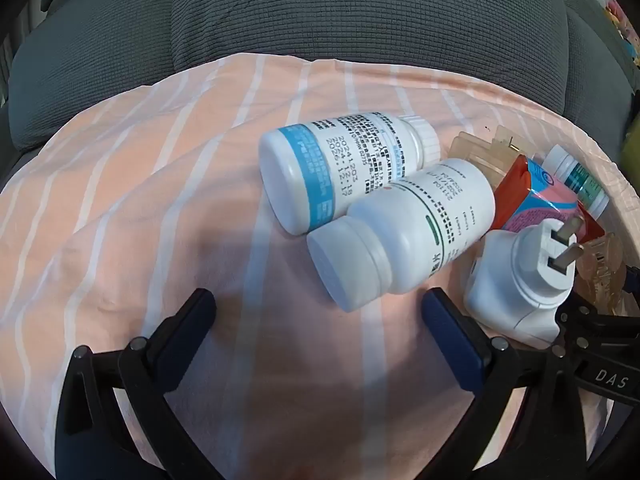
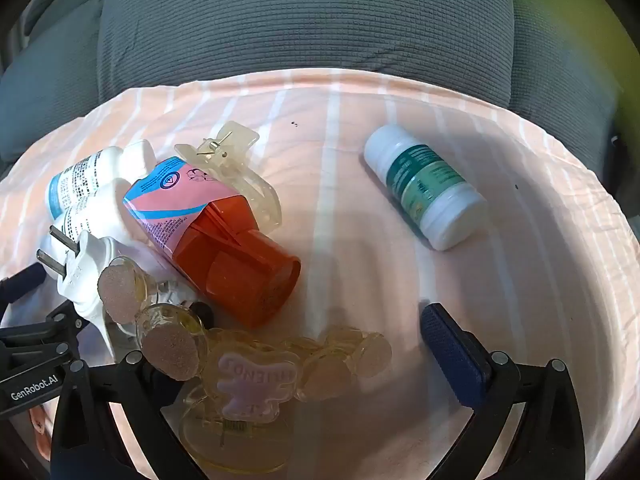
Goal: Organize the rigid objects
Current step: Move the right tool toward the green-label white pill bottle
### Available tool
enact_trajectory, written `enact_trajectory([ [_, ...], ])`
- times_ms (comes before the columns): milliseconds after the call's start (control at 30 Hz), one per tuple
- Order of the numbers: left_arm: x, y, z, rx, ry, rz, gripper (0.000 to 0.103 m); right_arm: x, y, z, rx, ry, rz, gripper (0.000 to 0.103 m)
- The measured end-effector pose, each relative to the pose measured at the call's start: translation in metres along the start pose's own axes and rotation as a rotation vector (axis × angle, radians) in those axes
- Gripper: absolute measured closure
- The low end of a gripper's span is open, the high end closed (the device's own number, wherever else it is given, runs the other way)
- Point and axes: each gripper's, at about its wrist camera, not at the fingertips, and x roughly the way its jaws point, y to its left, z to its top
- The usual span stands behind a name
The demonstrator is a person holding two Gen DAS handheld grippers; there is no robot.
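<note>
Right wrist view — three pill bottles, two hair clips.

Bottles and a plug on striped cloth
Two white bottles lie touching beside a white plug; the left gripper gapes empty.

Glossy plastic bottles, matt cloth

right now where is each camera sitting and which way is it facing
Left wrist: on the left gripper, angled down at two white bottles on the striped cloth; its open black fingers show.
Right wrist: on the right gripper, angled down at the orange-capped bottle and green-label bottle; open fingers show.
Shared: white plug, cloth, grey cushion.
</note>
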Motion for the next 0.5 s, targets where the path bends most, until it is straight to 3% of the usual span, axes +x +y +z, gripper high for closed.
enact_trajectory([
  [500,0.0018,-0.0001,-0.0007,-0.002,0.001,-0.003,0.001,-0.001,0.0002,-0.002,0.003,-0.001,0.013,0.0],
])
